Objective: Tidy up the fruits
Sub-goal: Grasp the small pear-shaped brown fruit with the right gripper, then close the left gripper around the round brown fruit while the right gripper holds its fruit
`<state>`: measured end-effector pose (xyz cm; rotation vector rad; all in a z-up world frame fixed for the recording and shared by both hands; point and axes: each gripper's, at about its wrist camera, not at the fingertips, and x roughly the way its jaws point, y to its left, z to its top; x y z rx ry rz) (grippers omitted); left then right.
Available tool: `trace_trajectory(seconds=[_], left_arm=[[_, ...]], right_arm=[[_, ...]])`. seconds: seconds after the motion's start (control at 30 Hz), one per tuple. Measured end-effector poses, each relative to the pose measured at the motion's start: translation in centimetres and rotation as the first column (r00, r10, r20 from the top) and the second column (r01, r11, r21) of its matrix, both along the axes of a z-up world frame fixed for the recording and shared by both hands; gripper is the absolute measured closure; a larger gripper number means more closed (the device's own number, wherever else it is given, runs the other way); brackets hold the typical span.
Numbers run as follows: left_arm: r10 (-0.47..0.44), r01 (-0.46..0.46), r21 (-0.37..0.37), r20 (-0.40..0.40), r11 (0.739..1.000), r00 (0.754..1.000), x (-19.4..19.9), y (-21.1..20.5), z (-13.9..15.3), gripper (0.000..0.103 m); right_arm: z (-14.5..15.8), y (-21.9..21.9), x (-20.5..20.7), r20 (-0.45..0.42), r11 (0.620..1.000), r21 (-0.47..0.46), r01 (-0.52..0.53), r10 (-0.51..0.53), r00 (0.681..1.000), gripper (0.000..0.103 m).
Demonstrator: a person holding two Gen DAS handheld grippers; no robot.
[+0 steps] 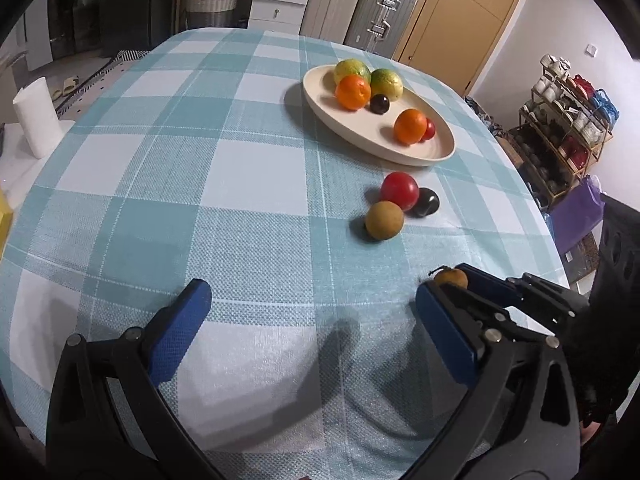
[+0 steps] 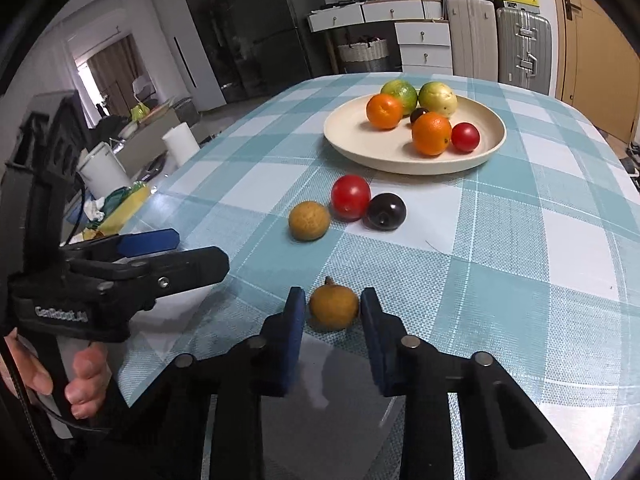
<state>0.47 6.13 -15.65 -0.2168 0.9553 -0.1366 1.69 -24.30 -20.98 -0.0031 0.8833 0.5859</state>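
Observation:
My right gripper [image 2: 332,297] is shut on a small brown fruit with a stem [image 2: 333,307], which rests on the checked tablecloth near the table's front edge. The same fruit [image 1: 450,279] peeks out just past my left gripper's right finger. My left gripper [image 1: 312,292] stands wide open over bare cloth with nothing between its fingers. Beyond lie a round brown fruit [image 2: 309,221], a red tomato [image 2: 350,197] and a dark plum [image 2: 386,212], close together. A cream plate [image 2: 400,164] further back holds two oranges, two green-yellow citrus, a dark plum and a small red fruit.
A person's hand [image 2: 84,380] grips the left gripper's handle at the left. A paper towel roll [image 2: 181,142] and a white kettle [image 2: 102,172] stand off the table's left edge. Suitcases, drawers and a door line the far wall.

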Motion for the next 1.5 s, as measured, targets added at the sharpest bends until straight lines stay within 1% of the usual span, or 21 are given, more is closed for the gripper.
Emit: trace_trajectory(seconds=[0.27, 0.4, 0.67, 0.9, 1.0, 1.07, 1.13, 1.23, 1.3, 1.4, 1.47, 1.5], left_arm=[[0.012, -0.013, -0.011, -0.014, 1.0, 1.0, 0.2, 0.4, -0.3, 0.001], [0.004, -0.005, -0.006, -0.033, 1.0, 0.999, 0.6, 0.2, -0.4, 0.001], [-0.047, 0.048, 0.055, -0.026, 0.997, 0.999, 1.8, -2.1, 0.4, 0.001], [-0.077, 0.078, 0.121, -0.019, 0.989, 0.997, 3.4, -4.4, 0.5, 0.001], [-0.096, 0.098, 0.12, -0.027, 0.988, 0.995, 4.3, -5.0, 0.3, 0.002], [-0.102, 0.106, 0.12, -0.032, 0.987, 0.994, 4.8, -5.3, 0.3, 0.005], [-0.112, 0.115, 0.13, -0.032, 0.985, 0.993, 5.3, -5.6, 0.2, 0.006], [-0.125, 0.128, 0.149, -0.032, 0.981, 0.992, 6.0, -6.0, 0.1, 0.013], [-0.136, 0.139, 0.157, -0.03, 0.978, 0.99, 6.4, -6.2, 0.0, 0.015], [-0.137, 0.142, 0.179, -0.042, 0.973, 0.99, 6.8, -6.3, -0.2, 0.025], [-0.153, 0.158, 0.166, -0.043, 0.973, 0.987, 6.9, -6.4, -0.2, 0.035], [-0.163, 0.168, 0.161, -0.04, 0.973, 0.986, 6.9, -6.4, -0.2, 0.036]], right_arm=[[0.2, -0.5, 0.0, 0.004, 1.0, 0.029, 0.003, -0.003, 1.0, 0.076], [0.6, -0.9, 0.1, 0.011, 0.999, 0.04, 0.001, -0.001, 1.0, 0.076], [2.1, -3.4, -0.5, 0.067, 0.992, 0.126, 0.031, -0.04, 0.997, 0.076], [2.6, -4.8, -0.5, 0.08, 0.988, 0.148, 0.031, -0.044, 0.996, 0.076], [2.6, -5.1, -0.7, 0.087, 0.988, 0.15, 0.029, -0.043, 0.995, 0.076], [2.7, -5.4, -0.7, 0.094, 0.987, 0.159, 0.031, -0.047, 0.994, 0.076], [2.7, -5.7, -0.5, 0.095, 0.986, 0.165, 0.038, -0.055, 0.994, 0.076], [2.6, -6.0, -0.3, 0.09, 0.984, 0.173, 0.045, -0.061, 0.994, 0.076], [2.5, -6.0, -0.1, 0.087, 0.983, 0.177, 0.044, -0.06, 0.994, 0.076], [2.6, -6.1, -0.2, 0.091, 0.982, 0.187, 0.042, -0.06, 0.994, 0.076], [2.7, -6.1, -0.2, 0.094, 0.982, 0.183, 0.039, -0.057, 0.994, 0.076], [2.6, -6.1, -0.1, 0.093, 0.983, 0.182, 0.036, -0.054, 0.994, 0.076]])
